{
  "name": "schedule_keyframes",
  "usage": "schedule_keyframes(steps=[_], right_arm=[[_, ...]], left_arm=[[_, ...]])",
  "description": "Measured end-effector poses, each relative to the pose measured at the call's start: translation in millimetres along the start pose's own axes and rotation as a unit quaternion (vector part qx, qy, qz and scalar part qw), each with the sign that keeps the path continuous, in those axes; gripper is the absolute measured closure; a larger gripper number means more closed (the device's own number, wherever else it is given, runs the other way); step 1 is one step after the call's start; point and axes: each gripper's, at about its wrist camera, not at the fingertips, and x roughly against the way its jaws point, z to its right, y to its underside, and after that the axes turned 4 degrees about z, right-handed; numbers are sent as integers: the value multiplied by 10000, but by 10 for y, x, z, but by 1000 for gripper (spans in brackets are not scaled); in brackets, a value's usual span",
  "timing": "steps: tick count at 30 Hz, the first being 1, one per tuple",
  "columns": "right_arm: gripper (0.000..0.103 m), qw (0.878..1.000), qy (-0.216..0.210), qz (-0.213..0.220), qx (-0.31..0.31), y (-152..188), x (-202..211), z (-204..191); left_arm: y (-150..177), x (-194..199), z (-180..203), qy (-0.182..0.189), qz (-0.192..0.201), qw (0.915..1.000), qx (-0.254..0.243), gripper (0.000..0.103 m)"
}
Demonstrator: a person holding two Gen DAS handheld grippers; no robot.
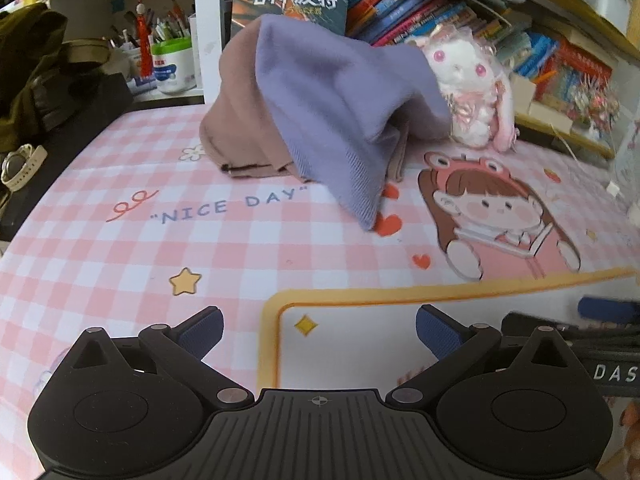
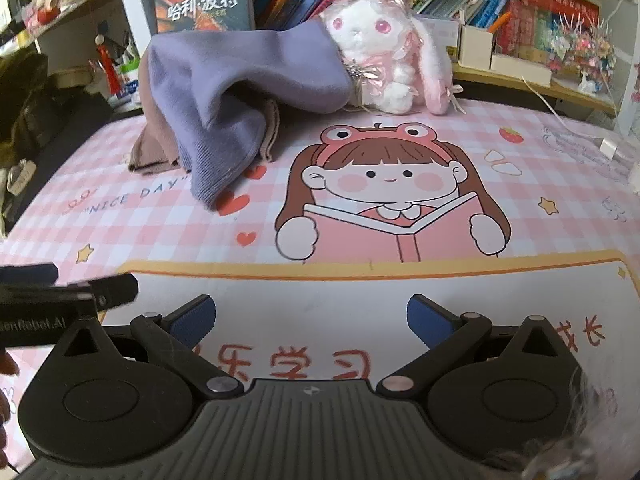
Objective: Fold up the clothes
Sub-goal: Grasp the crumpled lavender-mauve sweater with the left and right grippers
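Nearest the cameras, the left gripper [image 1: 320, 330] and the right gripper [image 2: 310, 316] both hover over the bare front of the pink checked desk mat [image 1: 120, 264], jaws spread wide and holding nothing. Farther back, the purple garment [image 1: 332, 120] lies in a loose, unfolded heap, draped over a brown garment [image 1: 236, 120] at the rear of the mat, one ribbed end trailing forward onto the print. Behind it a white plush rabbit [image 2: 380, 56] touches the purple cloth, with books beyond. Whichever piece is taken, it is probably best to pinch the ribbed hem with both grippers well apart and draw it forward onto the bare mat, clear of the rabbit.
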Motion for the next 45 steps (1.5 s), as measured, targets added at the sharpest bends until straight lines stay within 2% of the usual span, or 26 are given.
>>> schedule_keyframes(steps=[5, 9, 11, 17, 21, 24, 26, 29, 30, 31, 34, 37, 39, 42, 45], right_arm=[[0, 9998, -87, 110, -145, -158, -90, 277], [0, 9993, -149, 207, -259, -287, -163, 499], [0, 9990, -180, 256, -316, -352, -199, 610], [0, 9971, -307, 386, -572, -538, -314, 933], [0, 9930, -646, 314, -935, -639, -433, 1104], [0, 9900, -832, 272, -1110, -719, -489, 1174], [0, 9879, -968, 220, -1192, -768, -515, 1213], [0, 9798, -1319, 64, -1504, -820, -534, 1307], [0, 9745, -1483, -4, -1685, -826, -552, 1343], [0, 9680, -1656, -76, -1882, -828, -574, 1380], [0, 9442, -2142, -308, -2482, -828, -660, 1451], [0, 9175, -2642, -427, -2943, -828, -733, 1421], [0, 8985, -2955, -479, -3211, -835, -780, 1372], [0, 8699, -3322, -528, -3608, -843, -849, 1283], [0, 8364, -3489, -556, -4191, -786, -910, 1262]], left_arm=[[-107, -10, 269, -486, 207, 9982, -278, 0], [-221, -141, 472, -647, 187, 9962, -554, 1], [-279, -203, 564, -689, 242, 9949, -694, 6], [-543, -395, 777, -980, 593, 9881, -1026, 8], [-764, -638, 903, -1247, 772, 9809, -1280, 8], [-868, -870, 959, -1579, 806, 9719, -1548, 9], [-937, -1018, 960, -1822, 829, 9653, -1677, 17], [-1049, -1163, 913, -2056, 856, 9600, -1694, 50], [-1082, -1173, 892, -1976, 837, 9622, -1678, 73], [-1114, -1182, 872, -1897, 819, 9642, -1661, 90], [-1107, -938, 937, -1705, 1139, 9619, -1809, 95], [-1038, -596, 1054, -1418, 1434, 9555, -2152, 95], [-976, -336, 1109, -1261, 1570, 9544, -2205, 95], [-857, -61, 1120, -1166, 1601, 9523, -2321, 95], [-694, 128, 1103, -1129, 1466, 9507, -2489, 95]])
